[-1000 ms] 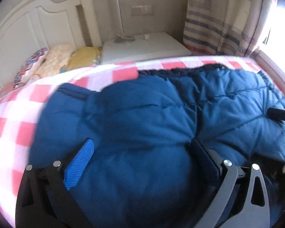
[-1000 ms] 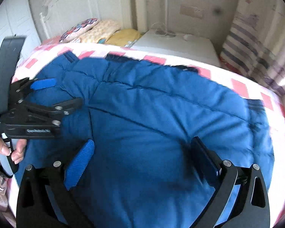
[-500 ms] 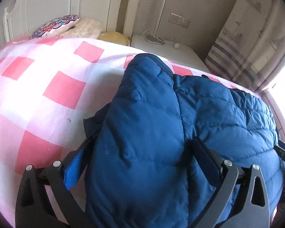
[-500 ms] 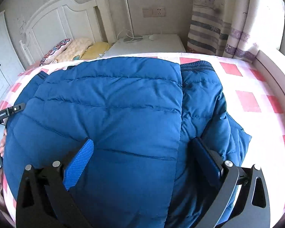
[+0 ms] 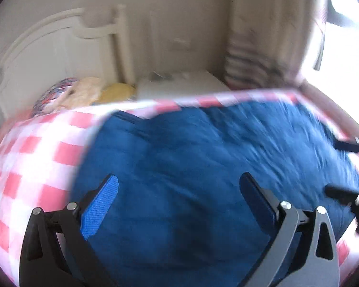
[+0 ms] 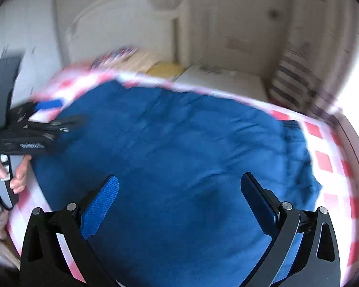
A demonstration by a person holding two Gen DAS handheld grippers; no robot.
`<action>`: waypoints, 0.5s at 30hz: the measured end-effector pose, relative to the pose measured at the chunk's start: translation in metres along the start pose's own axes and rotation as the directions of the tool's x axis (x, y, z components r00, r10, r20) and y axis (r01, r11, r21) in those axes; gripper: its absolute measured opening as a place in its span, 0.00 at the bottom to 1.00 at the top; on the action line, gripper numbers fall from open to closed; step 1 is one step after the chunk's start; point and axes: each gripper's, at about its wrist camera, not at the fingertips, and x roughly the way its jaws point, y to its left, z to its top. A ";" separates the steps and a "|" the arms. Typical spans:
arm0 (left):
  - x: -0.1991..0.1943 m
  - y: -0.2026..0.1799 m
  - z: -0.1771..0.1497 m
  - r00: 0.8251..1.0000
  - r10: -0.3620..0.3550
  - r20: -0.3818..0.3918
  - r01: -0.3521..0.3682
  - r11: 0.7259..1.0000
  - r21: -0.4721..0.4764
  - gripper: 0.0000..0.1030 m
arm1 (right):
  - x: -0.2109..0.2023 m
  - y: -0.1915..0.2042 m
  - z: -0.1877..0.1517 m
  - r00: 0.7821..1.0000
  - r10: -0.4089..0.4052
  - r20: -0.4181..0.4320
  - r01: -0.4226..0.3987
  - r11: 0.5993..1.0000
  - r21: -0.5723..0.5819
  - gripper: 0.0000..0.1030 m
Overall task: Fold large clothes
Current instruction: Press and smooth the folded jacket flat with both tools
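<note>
Both pairs of fingers stand wide apart and grip nothing: the left gripper (image 5: 178, 199) and the right gripper (image 6: 179, 199) each hover over the blue jacket (image 5: 203, 167) with padded cloth showing between their pads but none pinched. Half a second ago the left view looked along a narrow, doubled-up roll of the jacket with much bare sheet on its left; now it looks across a broad, flat blue bundle, so that gripper has swung round to face the same way as the right one. In the right view the left gripper (image 6: 52, 124) shows again at the near left edge, held in a hand (image 6: 2, 172), closer in than half a second ago. Both views are smeared by motion, so seams and edges are hard to read. The jacket lies on the checked sheet (image 5: 36, 155) of the bed, filling its middle and right, with pillows (image 5: 83, 93) far left by the headboard (image 5: 59, 47) and a white cabinet (image 6: 227, 83) beyond the far edge. I judge one fold is laid down and let go, and the hands are repositioning for the next fold or a smoothing pass.
</note>
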 end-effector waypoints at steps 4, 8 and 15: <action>0.029 -0.020 -0.026 1.000 0.030 -0.004 -0.030 0.999 0.022 0.98 | 0.028 0.004 -0.022 1.000 0.001 -0.018 -0.002 1.000 -0.017 0.96; 0.030 -0.022 -0.028 0.999 0.029 -0.020 -0.029 0.999 0.025 0.98 | 0.032 0.001 -0.023 1.000 -0.003 -0.031 0.002 1.000 -0.028 0.96; 0.000 0.006 -0.029 0.997 0.055 -0.049 -0.056 0.998 -0.012 0.98 | 0.011 -0.001 -0.022 0.997 -0.041 -0.061 0.039 0.999 -0.032 0.95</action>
